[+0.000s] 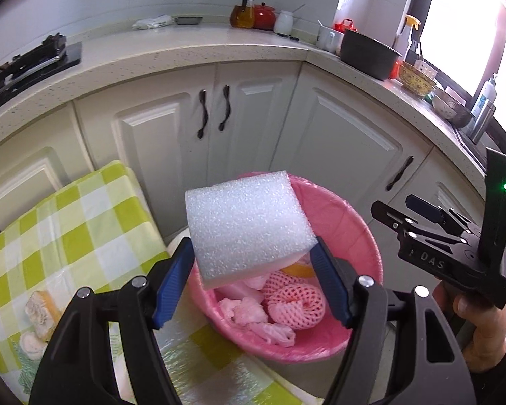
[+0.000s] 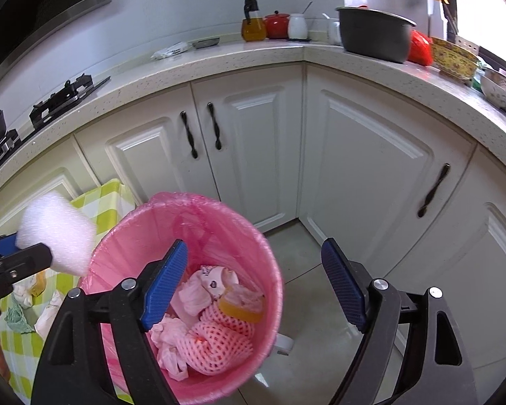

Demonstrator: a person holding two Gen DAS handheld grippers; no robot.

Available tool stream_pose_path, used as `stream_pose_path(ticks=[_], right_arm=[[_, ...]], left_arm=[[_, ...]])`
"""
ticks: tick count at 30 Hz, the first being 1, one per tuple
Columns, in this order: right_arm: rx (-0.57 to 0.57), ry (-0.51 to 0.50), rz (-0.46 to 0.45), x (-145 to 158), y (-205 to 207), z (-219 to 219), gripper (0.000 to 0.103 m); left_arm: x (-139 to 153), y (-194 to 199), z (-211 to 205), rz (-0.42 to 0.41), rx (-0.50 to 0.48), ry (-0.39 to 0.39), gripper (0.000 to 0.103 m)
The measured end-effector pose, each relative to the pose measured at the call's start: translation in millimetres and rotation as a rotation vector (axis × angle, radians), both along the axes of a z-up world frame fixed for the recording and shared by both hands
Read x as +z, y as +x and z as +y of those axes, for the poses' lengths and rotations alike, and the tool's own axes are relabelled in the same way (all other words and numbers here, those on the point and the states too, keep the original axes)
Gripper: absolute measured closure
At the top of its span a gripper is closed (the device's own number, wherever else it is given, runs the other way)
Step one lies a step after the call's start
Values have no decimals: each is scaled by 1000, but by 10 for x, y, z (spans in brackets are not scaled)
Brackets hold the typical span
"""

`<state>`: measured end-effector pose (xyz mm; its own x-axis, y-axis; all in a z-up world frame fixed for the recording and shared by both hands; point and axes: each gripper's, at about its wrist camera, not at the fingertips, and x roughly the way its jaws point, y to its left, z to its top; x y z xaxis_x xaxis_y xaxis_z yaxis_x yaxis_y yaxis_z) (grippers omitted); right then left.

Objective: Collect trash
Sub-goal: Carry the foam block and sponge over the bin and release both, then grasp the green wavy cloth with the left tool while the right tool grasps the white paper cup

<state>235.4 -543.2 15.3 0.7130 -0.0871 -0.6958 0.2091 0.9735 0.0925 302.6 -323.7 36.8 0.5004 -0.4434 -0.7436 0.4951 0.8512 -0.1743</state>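
Note:
My left gripper [image 1: 254, 280] is shut on a white foam block [image 1: 249, 226] and holds it over the near rim of the pink-lined trash bin [image 1: 350, 233]. The block also shows at the left of the right wrist view [image 2: 55, 233], beside the bin [image 2: 270, 270]. The bin holds pink foam fruit netting [image 1: 297, 300], crumpled tissues [image 1: 249, 310] and an orange cup [image 2: 241, 305]. My right gripper [image 2: 254, 287] is open and empty above the bin's right side; it also shows in the left wrist view [image 1: 418, 216].
A table with a green checked cloth [image 1: 67, 229] stands left of the bin with more scraps [image 1: 38, 314] on it. White cabinets [image 2: 371, 168] and a worktop [image 2: 253, 57] with pots and jars lie behind. The floor [image 2: 307, 303] is to the bin's right.

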Motion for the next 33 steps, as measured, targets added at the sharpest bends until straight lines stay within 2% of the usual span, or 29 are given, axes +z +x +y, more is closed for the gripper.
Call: stream_pose_path(ticks=[8,17,26,33], right_arm=[[-22,6,-9,46,-158,-118,22],[-2,8,-11,82,-226,23,22],[42,14,-13,82,-326,372,20],[84,17,-15,98,-409,709,18]], left_arm=[[-55,71,-94,8,-8,24,28],[-45,-44,215,13,31,5,28],[-77,-276,813,3,103,-13,28],[-156,-448,1511,2,197,-15,28]])
